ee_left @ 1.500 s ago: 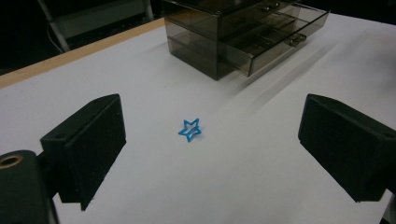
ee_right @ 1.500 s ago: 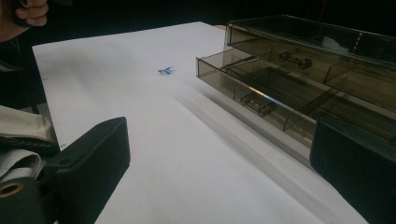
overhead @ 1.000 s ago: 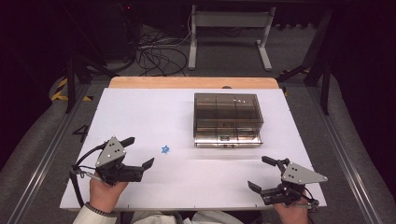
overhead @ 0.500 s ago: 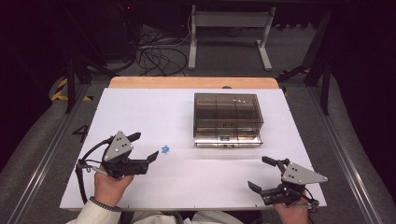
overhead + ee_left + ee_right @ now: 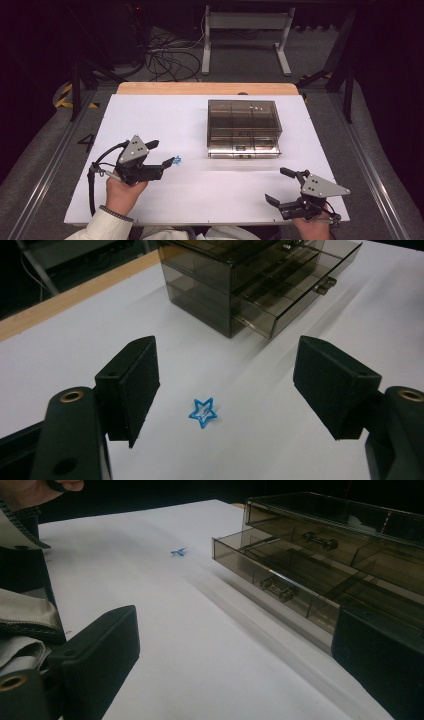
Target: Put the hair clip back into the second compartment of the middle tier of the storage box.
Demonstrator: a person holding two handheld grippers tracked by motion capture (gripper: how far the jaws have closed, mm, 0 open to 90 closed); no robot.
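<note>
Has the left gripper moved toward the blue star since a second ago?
Yes. The left gripper has shifted right, toward the fixed drawer box, until its closing jaws flank the blue star without touching it.

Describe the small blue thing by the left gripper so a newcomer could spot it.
On the white table top, look left of the smoked-plastic drawer box. Between the left gripper's open jaws lies a tiny blue star-shaped clip, the only coloured item on the sheet.

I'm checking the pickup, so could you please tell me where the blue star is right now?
The blue star lies flat on the white table, between the left gripper's open jaws, left of the drawer box.
</note>
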